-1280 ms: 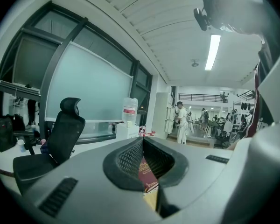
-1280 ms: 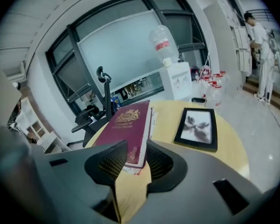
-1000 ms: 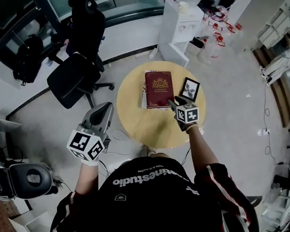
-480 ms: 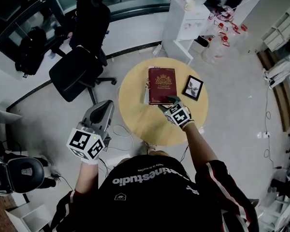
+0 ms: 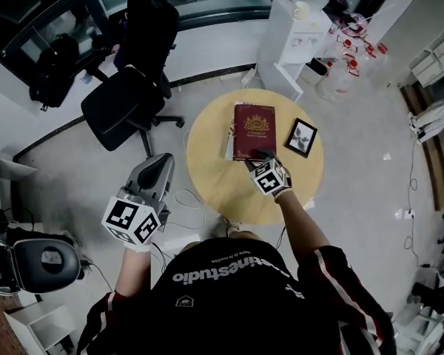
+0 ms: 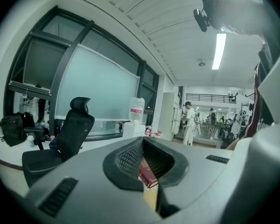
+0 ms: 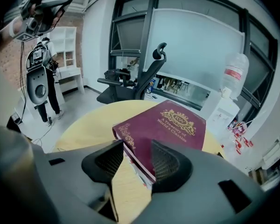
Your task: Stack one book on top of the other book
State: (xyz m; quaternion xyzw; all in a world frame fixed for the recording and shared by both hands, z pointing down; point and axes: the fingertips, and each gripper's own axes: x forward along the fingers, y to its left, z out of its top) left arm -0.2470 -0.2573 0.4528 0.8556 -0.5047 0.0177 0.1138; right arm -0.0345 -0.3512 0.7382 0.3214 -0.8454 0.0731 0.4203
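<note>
A maroon book with gold print lies on top of a second book, whose pale edge sticks out at its left. Both rest on the round yellow table. My right gripper sits at the maroon book's near edge. In the right gripper view the maroon book's corner lies between the jaws of the right gripper, which have just been closing; a gap shows beside the left pad. My left gripper hangs off the table at the left, shut and empty; the left gripper points toward the books.
A small framed photo lies on the table right of the books. A black office chair stands left of the table, and a white water dispenser behind it. A cable lies on the floor by the table's near-left side.
My right gripper has moved left from beside the photo frame to the maroon book's near edge, sinking and rolling. The books and my left gripper have stayed put.
</note>
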